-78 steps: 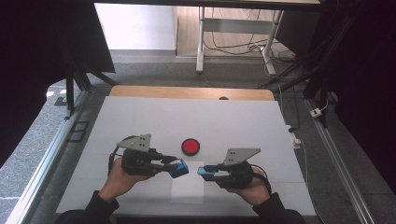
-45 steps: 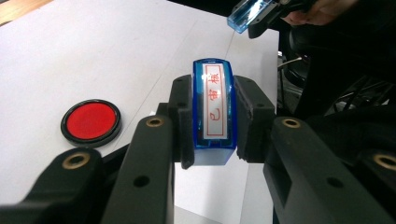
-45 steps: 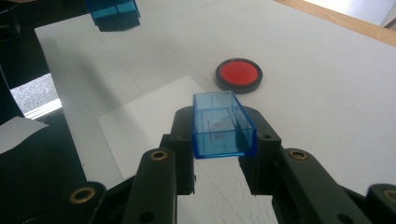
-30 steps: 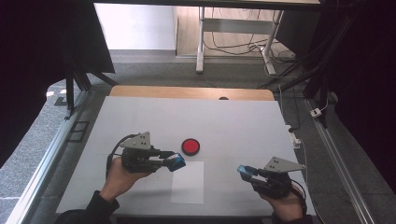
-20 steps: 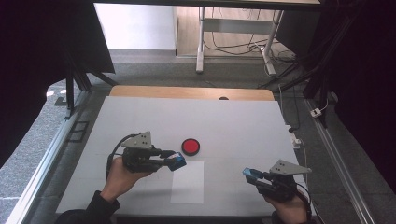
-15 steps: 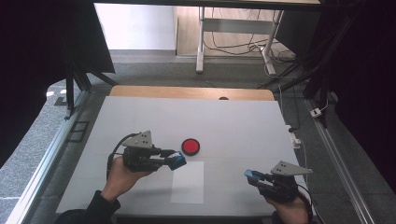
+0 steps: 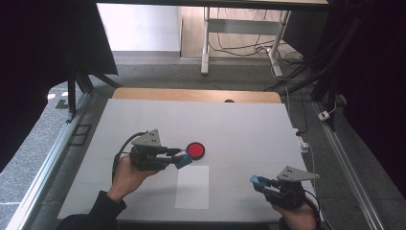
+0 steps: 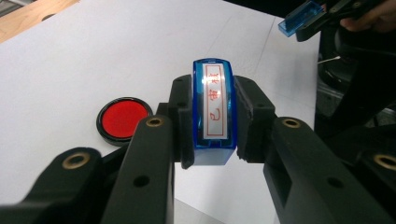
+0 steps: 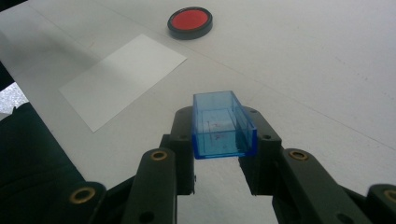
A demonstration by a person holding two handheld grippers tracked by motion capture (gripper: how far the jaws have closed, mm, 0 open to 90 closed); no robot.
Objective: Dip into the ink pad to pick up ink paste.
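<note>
My left gripper (image 7: pixel 178 158) is shut on a blue stamp (image 7: pixel 183 160) just left of the red ink pad (image 7: pixel 195 150). In the left gripper view the stamp (image 8: pixel 214 109) stands upright between the jaws, its label with red characters facing the camera, and the ink pad (image 8: pixel 123 118) lies to its left. My right gripper (image 7: pixel 262 183), near the table's front right, is shut on a clear blue cap (image 7: pixel 257 180). The cap (image 9: pixel 222 125) shows hollow, its open side up, between the jaws. A white paper sheet (image 7: pixel 192 187) lies between the two hands.
The white table (image 7: pixel 239 124) has a wooden strip (image 7: pixel 191 94) along its far edge. A metal rail (image 7: pixel 352 172) runs along the right side. The paper (image 9: pixel 123 79) and ink pad (image 9: pixel 190 21) lie ahead of the right gripper.
The two grippers were close together at the table's middle. The right gripper has moved off to the right and toward the near edge with the cap. The left gripper has barely shifted.
</note>
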